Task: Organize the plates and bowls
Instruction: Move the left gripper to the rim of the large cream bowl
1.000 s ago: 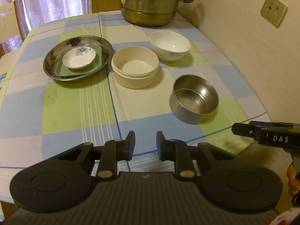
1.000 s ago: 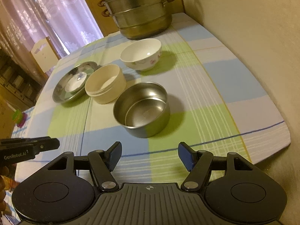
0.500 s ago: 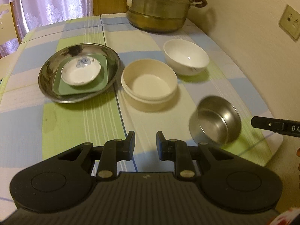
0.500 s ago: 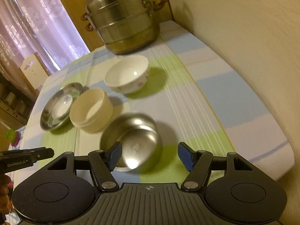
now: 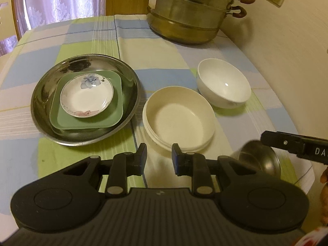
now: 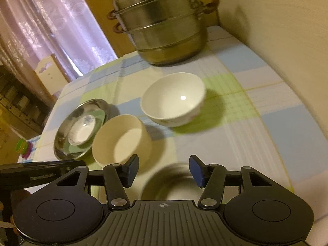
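Sitting low between the blue pads of the right gripper [image 6: 163,171] was the steel bowl [image 6: 174,181], blurry and partly hidden by the gripper body. The jaws had just been closing, with the bowl's rim between them, but I could not tell if the pads touched it. From the left wrist view, the same steel bowl [image 5: 258,160] was tipped at the near right edge of the table, just under the right gripper's black finger.

The left gripper [image 5: 158,158] had its jaws a little apart and they had just been opening, with nothing between them. Just past its tips sat the cream bowl [image 5: 179,119]. To the left of that, almost touching, was the big steel plate [image 5: 86,100], with a green square plate [image 5: 88,116] in it and a small flowered dish [image 5: 87,95] on top. To the far right of the cream bowl stood the white bowl [image 5: 223,83], close beside it.

At the far end of the checked tablecloth [image 5: 82,41] stood a tall steamer pot [image 5: 194,12], near the wall
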The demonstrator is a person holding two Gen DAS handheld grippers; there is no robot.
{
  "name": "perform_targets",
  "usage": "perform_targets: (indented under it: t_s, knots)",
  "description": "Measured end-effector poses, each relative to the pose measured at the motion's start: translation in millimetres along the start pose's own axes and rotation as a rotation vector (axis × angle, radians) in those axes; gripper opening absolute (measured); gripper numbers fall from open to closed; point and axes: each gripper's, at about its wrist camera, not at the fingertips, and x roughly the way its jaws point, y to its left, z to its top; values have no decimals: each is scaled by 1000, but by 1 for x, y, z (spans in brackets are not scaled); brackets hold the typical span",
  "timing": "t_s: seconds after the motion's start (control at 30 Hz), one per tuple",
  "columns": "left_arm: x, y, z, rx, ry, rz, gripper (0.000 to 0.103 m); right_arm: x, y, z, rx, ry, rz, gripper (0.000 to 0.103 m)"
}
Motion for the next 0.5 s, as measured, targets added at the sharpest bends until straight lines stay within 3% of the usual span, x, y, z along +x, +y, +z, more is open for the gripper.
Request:
perform_targets:
  t_s: [0.5]
  knots:
    - [34, 7, 26, -22, 40, -1, 27, 58, 19, 23, -27, 58, 38, 47]
